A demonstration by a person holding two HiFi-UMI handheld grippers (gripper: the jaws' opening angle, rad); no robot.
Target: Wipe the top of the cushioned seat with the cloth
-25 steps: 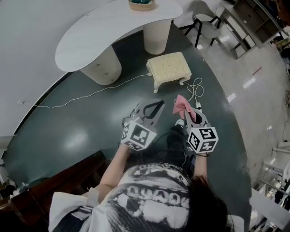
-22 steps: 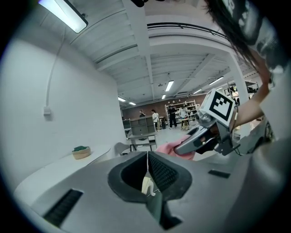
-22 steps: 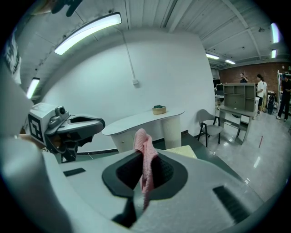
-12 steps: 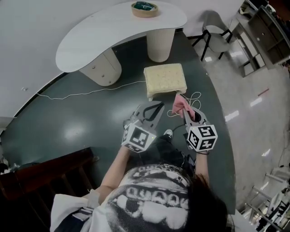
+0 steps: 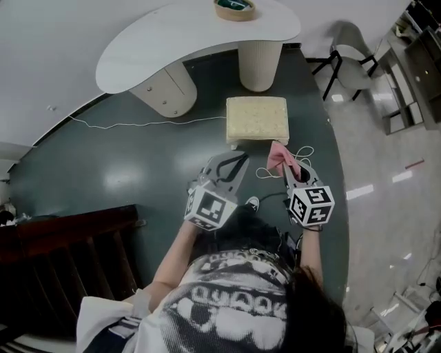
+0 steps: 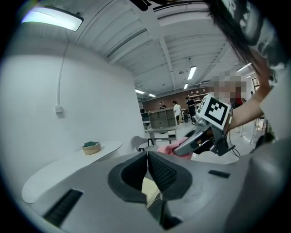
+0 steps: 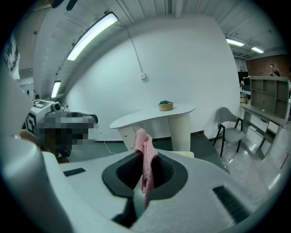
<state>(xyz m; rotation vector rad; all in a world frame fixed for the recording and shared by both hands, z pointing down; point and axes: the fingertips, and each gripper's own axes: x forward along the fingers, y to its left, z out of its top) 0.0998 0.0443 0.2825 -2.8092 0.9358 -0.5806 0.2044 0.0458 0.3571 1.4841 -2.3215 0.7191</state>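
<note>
The cream cushioned seat (image 5: 256, 118) is a small square stool on the dark floor, just ahead of both grippers. My right gripper (image 5: 292, 170) is shut on a pink cloth (image 5: 280, 156), whose end sticks up past the jaws (image 7: 144, 154) near the stool's near right corner. My left gripper (image 5: 238, 160) is shut with nothing in it; its jaw tips meet in the left gripper view (image 6: 148, 157), a little short of the stool's near edge. The stool's top (image 7: 183, 154) peeks over the right gripper's body.
A curved white table (image 5: 186, 38) on two round pedestals stands beyond the stool, with a small bowl (image 5: 234, 8) on it. A white cable (image 5: 138, 125) runs across the floor and coils (image 5: 296, 153) beside the stool. A grey chair (image 5: 348, 47) stands at the right. Dark wooden furniture (image 5: 62, 255) lies left.
The person has stepped forward: the stool and table have come closer and more centred. Both grippers keep the same pose, the right one still holding the cloth.
</note>
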